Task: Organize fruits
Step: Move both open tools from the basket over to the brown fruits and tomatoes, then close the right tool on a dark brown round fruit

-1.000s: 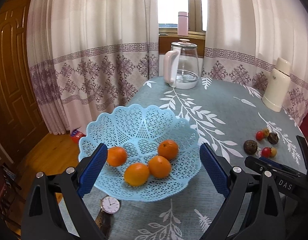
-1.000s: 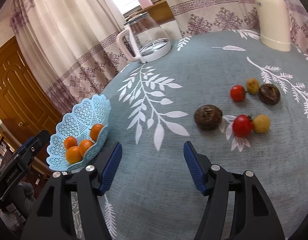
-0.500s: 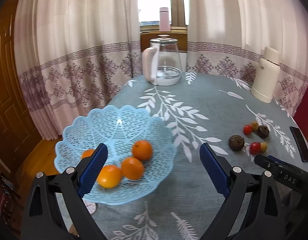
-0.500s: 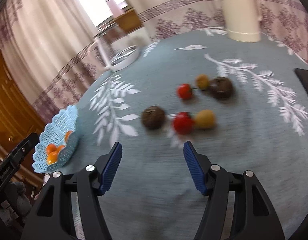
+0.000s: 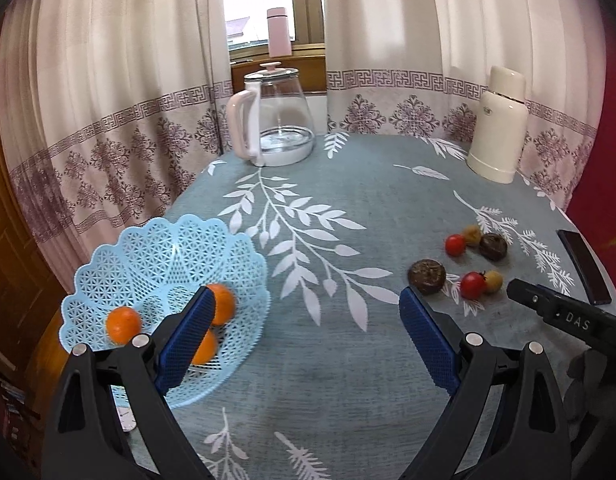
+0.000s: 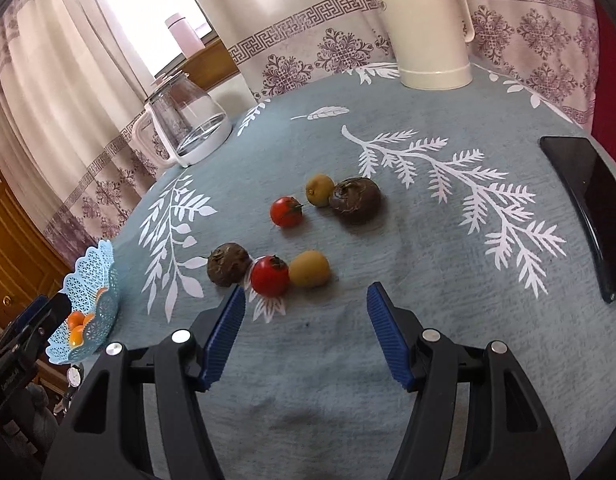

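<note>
Blue lattice plastic forms the basket (image 5: 164, 264) at the lower left of the left wrist view, with oranges (image 5: 123, 323) inside. The left gripper (image 5: 306, 308) is spread wide and empty. In the right wrist view, the right gripper (image 6: 306, 300), jaws also wide apart, sits below a loose group at centre frame: brown fruit (image 6: 228, 264), tomato (image 6: 270, 276), yellow fruit (image 6: 309, 269).

White letters "DAS" are printed on the black body of the right gripper (image 5: 563, 316), at the lower right of the left wrist view. At the lower left edge of the right wrist view, the left gripper (image 6: 12, 364) carries small lettering, too blurred to read.
</note>
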Demonstrator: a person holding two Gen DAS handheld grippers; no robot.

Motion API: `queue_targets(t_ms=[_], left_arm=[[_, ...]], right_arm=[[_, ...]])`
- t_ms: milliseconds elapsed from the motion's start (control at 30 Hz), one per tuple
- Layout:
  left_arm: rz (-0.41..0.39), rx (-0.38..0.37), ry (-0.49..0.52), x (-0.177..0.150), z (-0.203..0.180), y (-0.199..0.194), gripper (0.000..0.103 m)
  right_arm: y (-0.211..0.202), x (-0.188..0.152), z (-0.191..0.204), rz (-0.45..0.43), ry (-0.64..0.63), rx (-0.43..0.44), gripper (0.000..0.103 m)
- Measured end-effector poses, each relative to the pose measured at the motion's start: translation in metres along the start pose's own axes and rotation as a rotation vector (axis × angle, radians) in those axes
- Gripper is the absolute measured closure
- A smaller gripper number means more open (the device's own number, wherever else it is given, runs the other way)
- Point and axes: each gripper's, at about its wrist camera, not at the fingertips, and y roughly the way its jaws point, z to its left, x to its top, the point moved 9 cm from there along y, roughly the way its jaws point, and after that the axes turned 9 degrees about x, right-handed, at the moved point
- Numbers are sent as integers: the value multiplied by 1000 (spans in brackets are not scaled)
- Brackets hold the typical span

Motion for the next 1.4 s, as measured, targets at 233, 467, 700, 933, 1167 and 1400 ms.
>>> queue_targets(t_ms=[233, 467, 700, 933, 1167, 1400], left_arm=[[14, -21, 26, -5, -16, 6, 8], [25, -48, 64, -8, -38, 14, 8], [37, -56, 85, -8, -51, 22, 8], [60, -67, 111, -11, -64, 32, 8], [82, -71, 122, -15, -74, 42, 8], [89, -68, 138, -16, -80, 48, 8]], right_arm=[[5, 4, -14, 30, -24, -65, 46], [11, 33, -31, 22, -55, -120, 46], [37, 56, -33, 47, -92, -129, 46], [66, 61, -37, 91, -124, -155, 46], [73, 63, -38, 100, -135, -158, 46], [70, 63, -41, 84, -113, -144, 59]])
